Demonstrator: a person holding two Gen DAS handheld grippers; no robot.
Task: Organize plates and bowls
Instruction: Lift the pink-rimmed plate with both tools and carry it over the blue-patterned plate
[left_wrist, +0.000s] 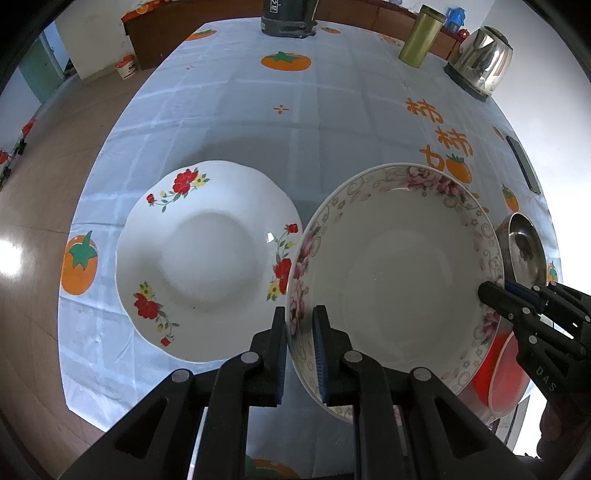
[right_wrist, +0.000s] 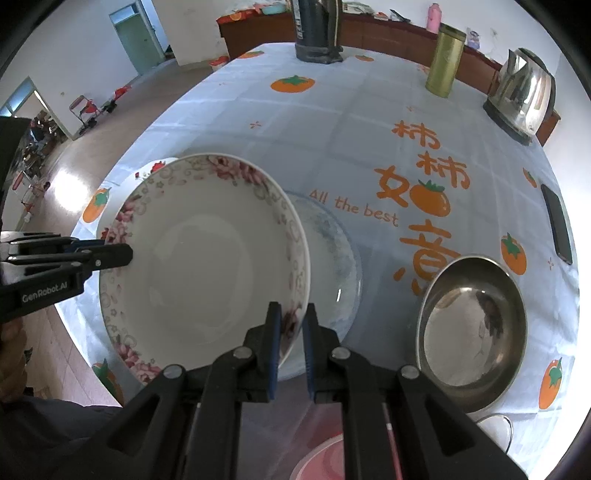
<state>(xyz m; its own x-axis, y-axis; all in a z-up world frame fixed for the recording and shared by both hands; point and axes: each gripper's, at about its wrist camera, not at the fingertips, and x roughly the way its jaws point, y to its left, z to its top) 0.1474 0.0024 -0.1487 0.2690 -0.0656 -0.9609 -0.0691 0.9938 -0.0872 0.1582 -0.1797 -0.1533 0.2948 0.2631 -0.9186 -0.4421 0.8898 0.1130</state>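
Peony-rimmed plate (left_wrist: 399, 266) hangs tilted above the desk (left_wrist: 236, 110), carried from both sides: the left hand-held gripper (left_wrist: 300, 354) pinches its near-left rim between blue pads, and the right hand-held gripper (right_wrist: 292, 343) bites the opposite rim the same way. Just left of it, a white plate with red flowers (left_wrist: 207, 254) lies flat on the persimmon-print cloth. Beneath the lifted plate, the right wrist view shows a pale blue-grey plate (right_wrist: 332, 251) on the cloth, with a steel bowl (right_wrist: 472, 332) near it to the right. Further back stand a green canister (right_wrist: 445, 61) and a steel kettle (right_wrist: 522, 96).
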